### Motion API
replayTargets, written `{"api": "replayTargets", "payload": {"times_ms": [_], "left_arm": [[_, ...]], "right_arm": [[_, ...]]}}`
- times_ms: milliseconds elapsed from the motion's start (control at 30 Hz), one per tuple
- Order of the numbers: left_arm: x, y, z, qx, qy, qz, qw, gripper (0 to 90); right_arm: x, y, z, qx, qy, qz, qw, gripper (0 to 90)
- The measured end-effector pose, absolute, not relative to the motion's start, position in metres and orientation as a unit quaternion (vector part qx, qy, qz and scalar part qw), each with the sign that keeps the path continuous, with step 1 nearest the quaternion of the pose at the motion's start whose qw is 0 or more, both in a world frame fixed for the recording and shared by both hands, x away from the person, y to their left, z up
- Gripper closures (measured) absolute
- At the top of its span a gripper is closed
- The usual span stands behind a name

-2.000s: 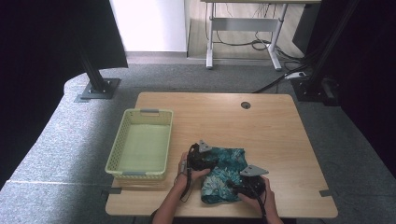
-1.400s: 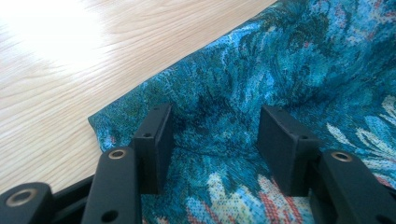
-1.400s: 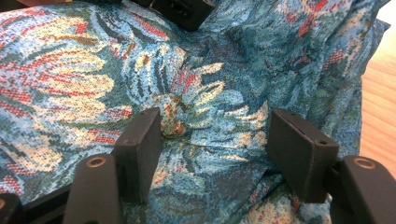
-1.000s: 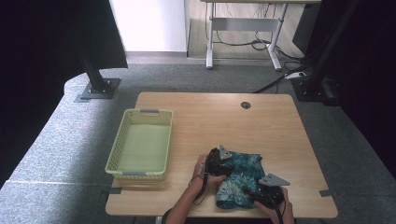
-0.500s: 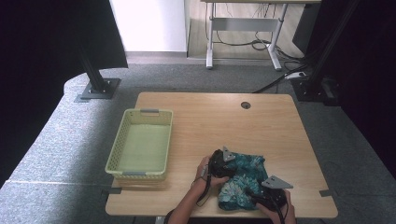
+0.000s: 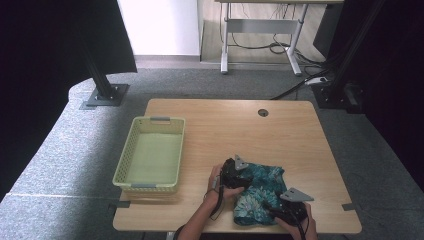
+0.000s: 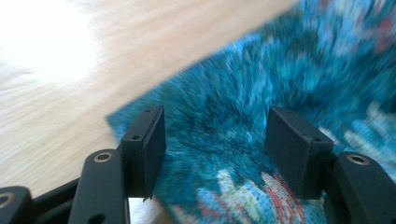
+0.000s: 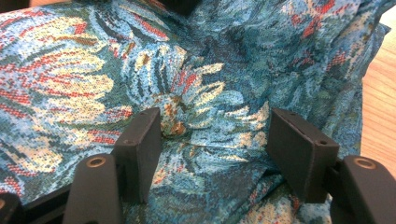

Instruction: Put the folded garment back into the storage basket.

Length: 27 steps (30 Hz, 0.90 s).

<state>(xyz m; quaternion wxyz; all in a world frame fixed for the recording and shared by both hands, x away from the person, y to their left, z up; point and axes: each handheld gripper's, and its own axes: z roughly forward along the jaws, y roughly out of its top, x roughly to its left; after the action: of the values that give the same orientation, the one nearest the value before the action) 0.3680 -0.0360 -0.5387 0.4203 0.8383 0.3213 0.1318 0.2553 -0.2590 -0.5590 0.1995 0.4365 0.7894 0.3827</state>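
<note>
Down at the near edge of the wooden surface [image 6: 280,125], a teal floral-patterned cloth [image 6: 260,192] is lying crumpled, well apart from the pale yellow-green plastic basket [image 6: 150,156] that is sitting toward the left side. From above, the left gripper [image 6: 235,172] is resting at the cloth's upper left corner, with the person's left hand [image 6: 220,185] wrapping its body and the forearm angling in from the bottom edge. The right gripper [image 6: 290,205] is sitting at the cloth's lower right, with the right hand [image 6: 300,222] cupping it from behind, close to the surface's near edge.

The high view is not showing the jaws; the gripper views are. In the left gripper view, the left gripper [image 7: 215,135] is pointing down over a corner of the cloth [image 7: 261,93], the picture blurring, with bare wood [image 7: 70,93] showing to one side. Its jaws have just been opening and are standing spread, the fabric lying between and under them with nothing pinched. In the right gripper view, the right gripper [image 8: 215,135] is hovering low over rumpled folds of the cloth [image 8: 187,70], where red and cream flowers are showing sharply. Its jaws are likewise standing spread, and I cannot tell whether the tips are touching the weave.
</note>
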Motion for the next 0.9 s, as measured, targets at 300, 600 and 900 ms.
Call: {"api": "replayTargets", "payload": {"times_ms": [300,600,900], "left_arm": [[0.368,-0.005,-0.526,0.824,0.347,0.132,0.429,37.9],[0.380,0.010,-0.531,0.803,0.382,0.107,0.445,37.1],[0.390,0.004,-0.541,0.806,0.389,0.101,0.434,36.7]], "right_arm": [[0.255,-0.259,-0.559,0.435,0.789,0.385,0.200,35.0],[0.255,-0.260,-0.559,0.434,0.790,0.385,0.200,35.0],[0.255,-0.260,-0.560,0.433,0.790,0.386,0.199,35.0]]}}
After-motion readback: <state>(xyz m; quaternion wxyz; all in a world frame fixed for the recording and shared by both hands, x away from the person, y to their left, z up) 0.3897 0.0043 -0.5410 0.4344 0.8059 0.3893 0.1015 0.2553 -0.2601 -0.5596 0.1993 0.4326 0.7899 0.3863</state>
